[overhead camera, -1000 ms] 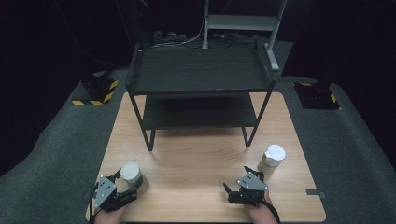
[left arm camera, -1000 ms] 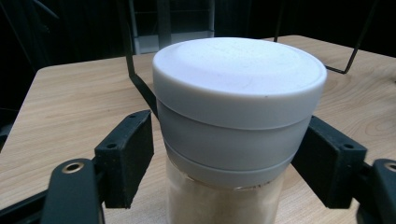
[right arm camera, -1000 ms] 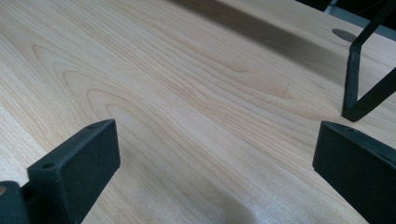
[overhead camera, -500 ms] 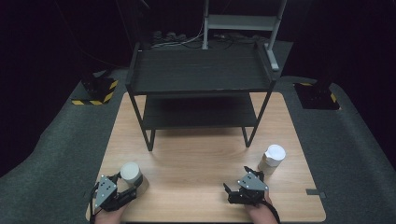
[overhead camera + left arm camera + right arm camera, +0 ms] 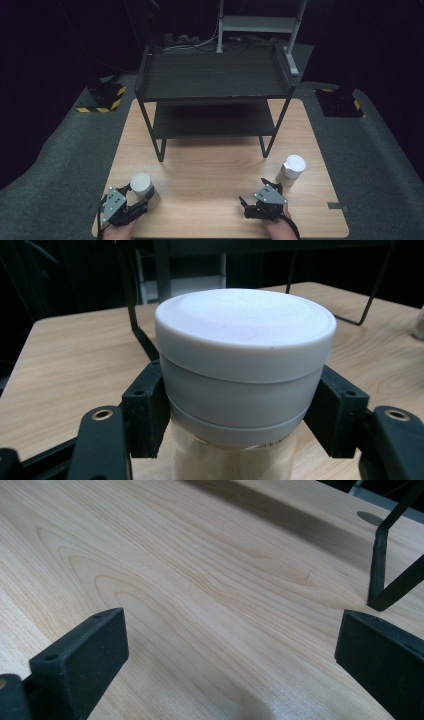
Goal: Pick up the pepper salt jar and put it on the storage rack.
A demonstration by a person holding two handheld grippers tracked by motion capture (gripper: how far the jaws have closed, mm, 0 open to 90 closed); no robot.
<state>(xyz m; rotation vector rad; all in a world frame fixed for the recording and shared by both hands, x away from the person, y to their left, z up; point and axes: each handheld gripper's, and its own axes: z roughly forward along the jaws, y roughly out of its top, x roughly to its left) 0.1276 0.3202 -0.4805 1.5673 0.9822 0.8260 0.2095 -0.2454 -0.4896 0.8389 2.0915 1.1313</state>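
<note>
Since a second ago the left gripper (image 5: 131, 206) has closed its jaws, which now press on both sides of the near jar (image 5: 141, 185) just below its white lid (image 5: 245, 325), while both hands have barely shifted. That jar stands upright close to the near left corner of the tabletop (image 5: 210, 165), its lower part showing pale contents in the left gripper view. Over the near edge toward the right corner, the right gripper (image 5: 260, 200) hovers with its jaws spread wide and nothing between them but bare wood. Just beyond it, near the right edge, a second jar (image 5: 292, 170) with a white lid stands upright, apart from that gripper. Farther back, a black two-tier shelf rack (image 5: 215, 80) stands along the far edge on thin legs.
</note>
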